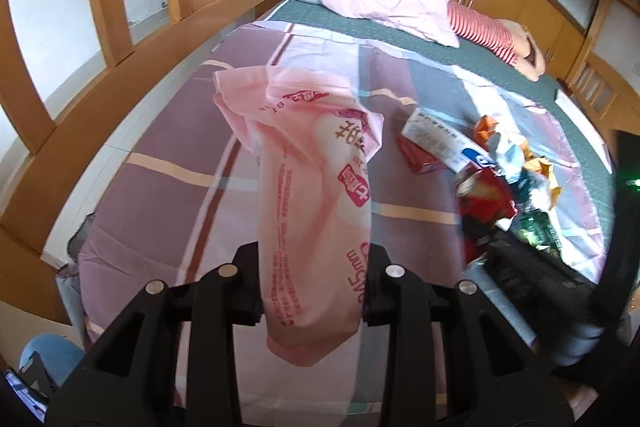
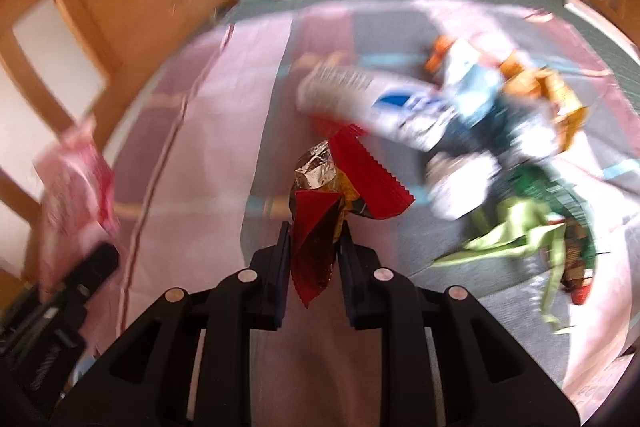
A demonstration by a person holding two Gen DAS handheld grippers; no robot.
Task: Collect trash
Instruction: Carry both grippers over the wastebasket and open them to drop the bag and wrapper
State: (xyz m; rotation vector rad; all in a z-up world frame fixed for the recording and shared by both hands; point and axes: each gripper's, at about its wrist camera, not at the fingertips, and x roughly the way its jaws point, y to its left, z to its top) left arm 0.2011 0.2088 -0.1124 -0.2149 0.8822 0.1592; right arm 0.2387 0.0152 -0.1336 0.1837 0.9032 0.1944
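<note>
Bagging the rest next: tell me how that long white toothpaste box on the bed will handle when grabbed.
The toothpaste box looks like thin cardboard, so probably light and fairly stiff, though a hard pinch might crush it. Its flat sides should not roll. It rests partly on a red box, so it may tip when nudged.

- The left gripper (image 1: 312, 283) is made of matte black plastic, with two wide angular arms that spread toward the camera.
- Each arm has triangular cut-out windows in its body.
- Four round silver pins sit on the linkage, two on each side.
- The right gripper (image 2: 313, 247) has the same black body, the same cut-outs and the same four silver pins.
- Its fingers (image 2: 282, 259) are flat plates, and their inner edges look dark blue.
- In the right wrist view, the left gripper shows from the side at the lower left edge: a black, blurred body with small pale screws.
- At the lower left corner of the left wrist view, a piece of light blue clothing (image 1: 48, 355) of the person shows.
</note>
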